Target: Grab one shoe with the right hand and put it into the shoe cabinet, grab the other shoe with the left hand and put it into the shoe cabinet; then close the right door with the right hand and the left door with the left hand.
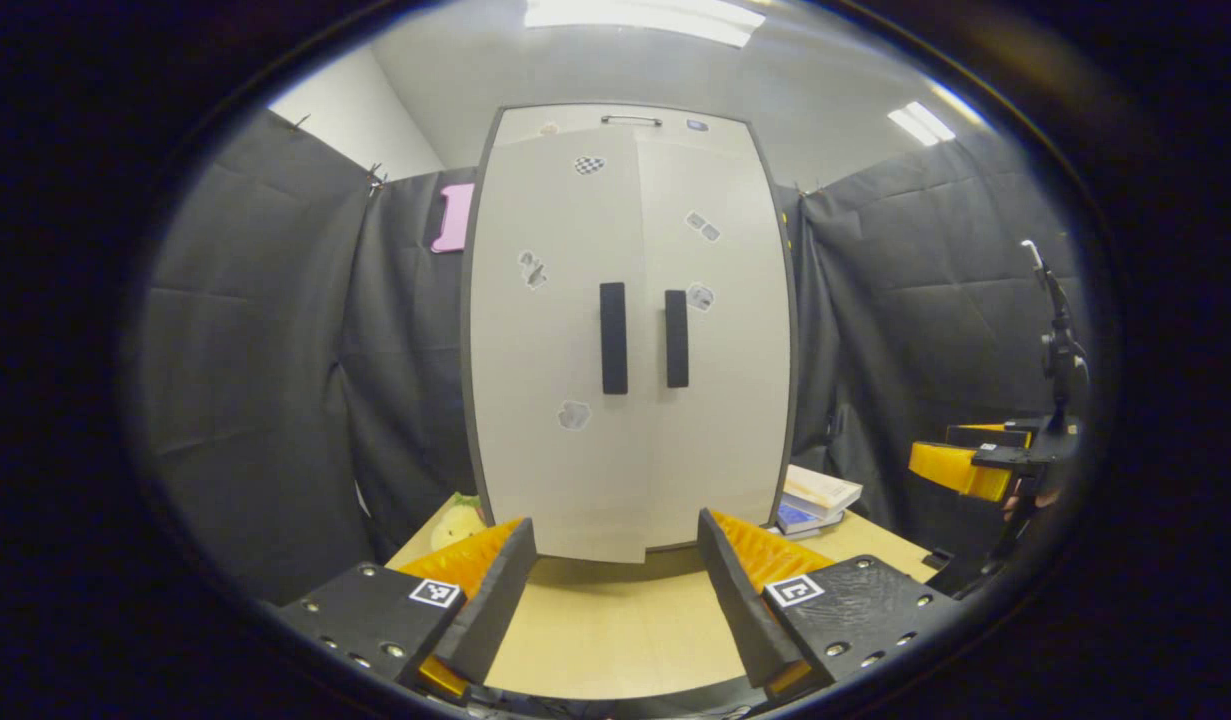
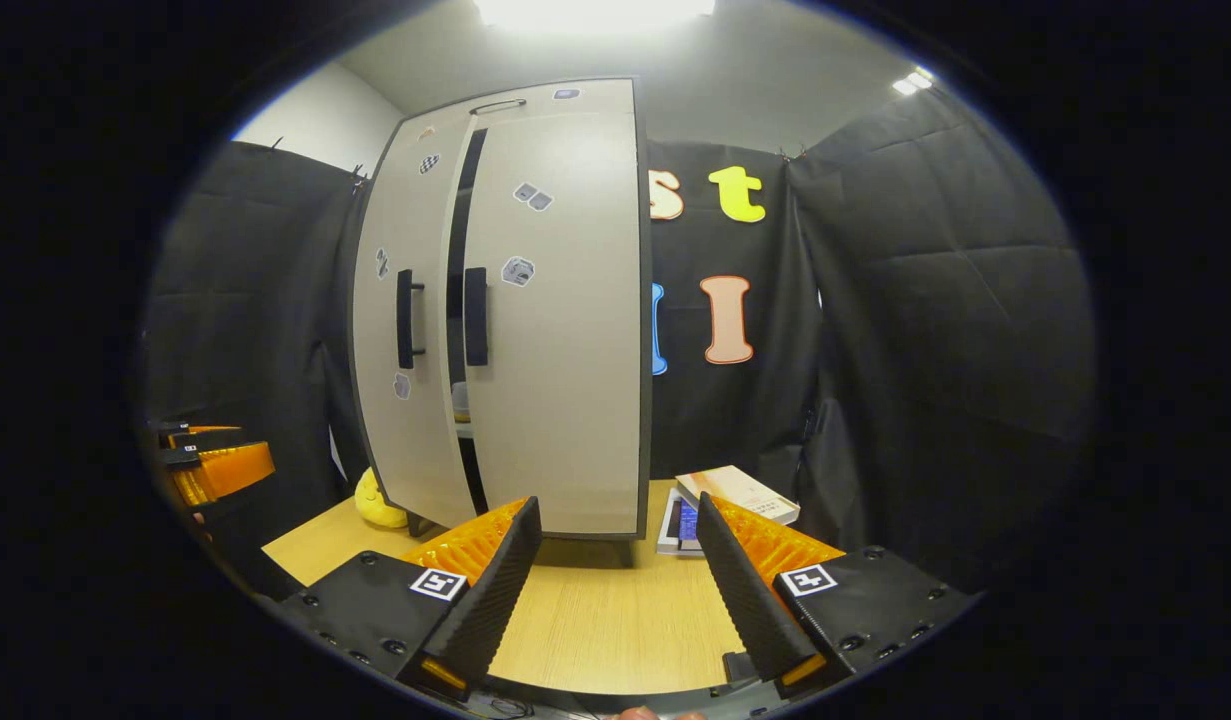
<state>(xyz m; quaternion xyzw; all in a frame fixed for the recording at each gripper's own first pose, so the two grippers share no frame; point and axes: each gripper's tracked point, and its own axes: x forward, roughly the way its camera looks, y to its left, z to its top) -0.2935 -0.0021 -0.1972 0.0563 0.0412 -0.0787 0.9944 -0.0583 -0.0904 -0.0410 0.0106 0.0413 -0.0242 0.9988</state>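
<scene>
Two doors front the shoe cabinet, which stands upright on the tabletop. In the left gripper view the left door and right door look flush, dark handles side by side. From the right gripper view a narrow dark gap runs between the doors, so one stands slightly ajar. Shoes: hidden, cannot tell where. Left gripper faces the cabinet front, fingers spread wide, nothing between them. Right gripper off to the side, fingers likewise wide apart and empty. Books lie beside the cabinet's right, a yellow plush toy at its left.
</scene>
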